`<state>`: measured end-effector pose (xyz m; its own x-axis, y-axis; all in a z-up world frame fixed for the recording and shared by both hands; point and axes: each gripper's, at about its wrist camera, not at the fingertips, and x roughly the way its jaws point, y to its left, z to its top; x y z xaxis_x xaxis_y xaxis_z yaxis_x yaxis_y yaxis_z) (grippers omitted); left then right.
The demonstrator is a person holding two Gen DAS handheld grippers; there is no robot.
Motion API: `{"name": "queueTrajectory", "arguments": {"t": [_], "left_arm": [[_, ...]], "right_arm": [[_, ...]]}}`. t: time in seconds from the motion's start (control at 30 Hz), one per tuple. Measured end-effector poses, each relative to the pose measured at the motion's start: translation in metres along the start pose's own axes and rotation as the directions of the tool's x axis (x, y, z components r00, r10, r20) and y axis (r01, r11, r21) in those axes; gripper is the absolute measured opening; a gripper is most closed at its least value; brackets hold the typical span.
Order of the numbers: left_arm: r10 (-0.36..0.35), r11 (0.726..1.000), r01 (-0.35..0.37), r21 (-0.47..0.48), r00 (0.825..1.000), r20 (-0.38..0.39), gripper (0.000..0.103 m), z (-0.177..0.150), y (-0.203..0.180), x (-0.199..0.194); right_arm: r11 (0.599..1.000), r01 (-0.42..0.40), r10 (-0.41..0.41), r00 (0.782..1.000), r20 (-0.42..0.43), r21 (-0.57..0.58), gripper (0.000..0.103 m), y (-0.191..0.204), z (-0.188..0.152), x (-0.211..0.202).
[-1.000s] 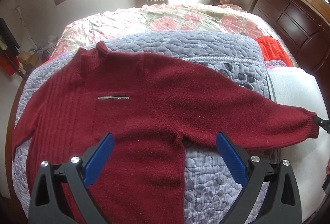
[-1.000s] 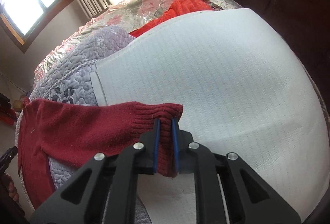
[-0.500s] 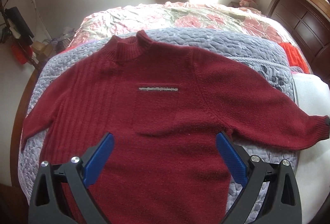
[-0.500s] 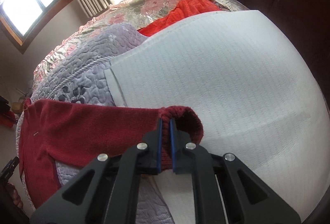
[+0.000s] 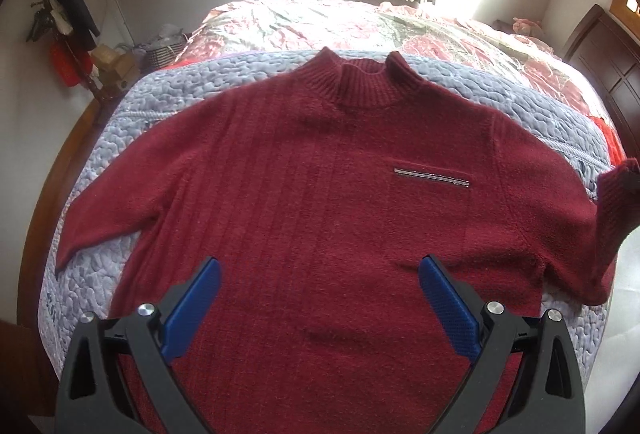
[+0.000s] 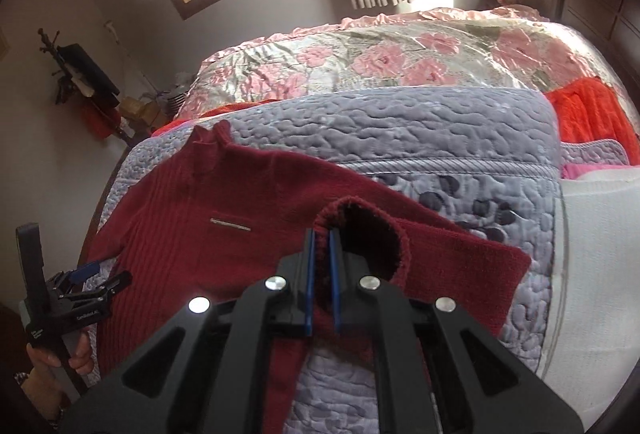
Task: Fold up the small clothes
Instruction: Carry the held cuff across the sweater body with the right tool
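Note:
A dark red sweater [image 5: 320, 194] lies face up on the lavender quilt [image 5: 168, 102], collar away from me, with a silver pocket trim [image 5: 431, 177]. My left gripper [image 5: 320, 274] hovers open over its lower front, holding nothing. My right gripper [image 6: 321, 234] is shut on the cuff [image 6: 360, 222] of one sleeve, lifted and carried back over the sweater [image 6: 192, 234]. That raised cuff [image 5: 618, 194] shows at the right edge of the left wrist view. The other sleeve [image 5: 108, 218] lies flat to the left. The left gripper [image 6: 86, 276] also appears in the right wrist view, in a hand.
A pink floral bedspread [image 5: 360, 26] covers the far bed. An orange knit [image 6: 592, 114] and a white pad [image 6: 600, 254] lie to the right. A dark wooden headboard [image 5: 600, 46] stands at the right, a coat rack [image 5: 60, 14] and boxes at the left wall.
My right gripper has lifted the cuff off the white pad and carried it in over the quilt, folding the sleeve back. My left gripper swung left, now over the sweater's lower front, still open.

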<state>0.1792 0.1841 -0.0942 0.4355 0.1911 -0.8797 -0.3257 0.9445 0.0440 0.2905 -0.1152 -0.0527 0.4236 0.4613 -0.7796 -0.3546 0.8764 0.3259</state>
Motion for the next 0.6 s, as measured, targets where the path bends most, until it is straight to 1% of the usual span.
{"name": "queueTrajectory", "arguments": {"t": [0.07,0.17,0.23,0.33,0.37,0.43,0.47,0.5,0.53,0.57,0.6], "left_arm": [[0.011,1.000,-0.012,-0.010,1.000,-0.007,0.099,0.001,0.013,0.005],[0.019,0.999,-0.019,-0.033,1.000,-0.022,0.099,0.001,0.030,0.014],[0.023,0.999,-0.025,-0.043,0.999,-0.032,0.099,0.001,0.039,0.018],[0.023,0.999,-0.025,-0.048,0.999,-0.044,0.099,0.002,0.047,0.025],[0.024,0.999,-0.026,-0.046,0.999,-0.044,0.099,0.003,0.048,0.027],[0.019,0.999,-0.020,-0.039,0.999,-0.049,0.099,0.005,0.047,0.032],[0.013,0.999,-0.015,-0.034,0.999,-0.052,0.099,0.006,0.046,0.035],[0.008,1.000,-0.009,-0.030,0.998,-0.056,0.099,0.007,0.044,0.037],[-0.003,1.000,0.001,-0.027,0.998,-0.063,0.099,0.009,0.040,0.040],[-0.020,1.000,0.018,-0.026,0.997,-0.071,0.099,0.011,0.037,0.043],[-0.044,0.999,0.042,-0.026,0.996,-0.078,0.099,0.013,0.033,0.045]], "right_arm": [[0.998,-0.053,0.053,0.998,-0.018,-0.031,0.005,0.031,0.008,0.019],[0.993,-0.089,0.085,0.994,-0.067,-0.071,0.005,0.069,0.015,0.053],[0.994,-0.083,0.075,0.991,-0.111,-0.074,0.006,0.082,0.013,0.078],[0.996,-0.084,0.074,0.979,-0.191,-0.042,0.007,0.088,0.004,0.114],[0.996,-0.086,0.077,0.974,-0.214,-0.036,0.011,0.089,0.000,0.122],[0.992,-0.121,0.112,0.959,-0.260,-0.019,0.013,0.090,-0.009,0.135],[0.988,-0.153,0.145,0.949,-0.281,-0.006,0.021,0.091,-0.014,0.137],[0.984,-0.179,0.173,0.942,-0.289,0.003,0.026,0.093,-0.017,0.135],[0.979,-0.205,0.198,0.935,-0.295,0.007,0.028,0.095,-0.019,0.129],[0.973,-0.231,0.222,0.928,-0.299,0.007,0.034,0.094,-0.021,0.122],[0.971,-0.240,0.229,0.930,-0.288,-0.002,0.039,0.093,-0.022,0.112]]}}
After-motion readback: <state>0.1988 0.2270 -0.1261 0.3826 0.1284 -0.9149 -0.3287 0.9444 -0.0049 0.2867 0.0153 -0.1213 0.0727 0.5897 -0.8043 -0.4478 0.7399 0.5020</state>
